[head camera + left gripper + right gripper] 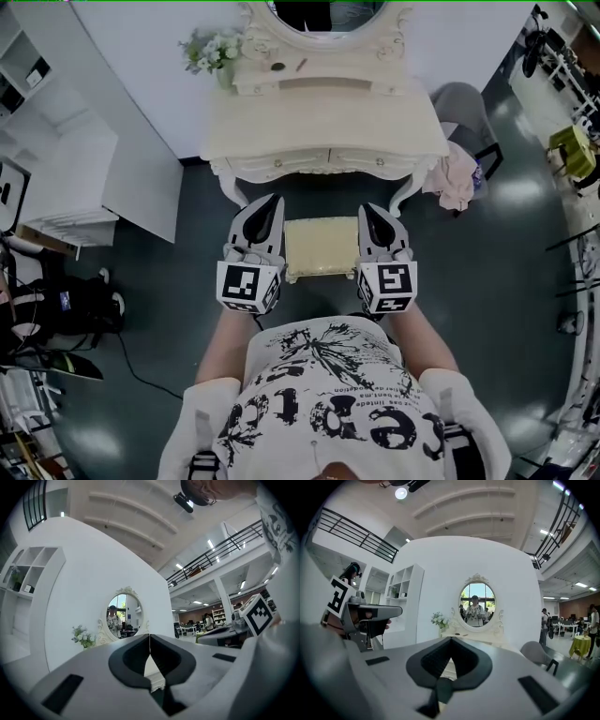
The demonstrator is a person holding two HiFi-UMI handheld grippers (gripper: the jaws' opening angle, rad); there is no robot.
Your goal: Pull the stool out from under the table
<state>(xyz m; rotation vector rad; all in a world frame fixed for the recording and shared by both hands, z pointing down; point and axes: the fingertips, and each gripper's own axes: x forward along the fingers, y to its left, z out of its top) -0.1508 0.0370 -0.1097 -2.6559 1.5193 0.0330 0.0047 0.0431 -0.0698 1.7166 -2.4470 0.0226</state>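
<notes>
Both clenched on nothing: left hand-held gripper (269,202) and right hand-held gripper (372,210) flank the cream stool (322,246), just in front of the worktop (323,122).

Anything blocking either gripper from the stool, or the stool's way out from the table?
Nothing visible. In the head view the stool shows between the left gripper and right gripper, just in front of the dressing table. Only the person stands behind it.
</notes>
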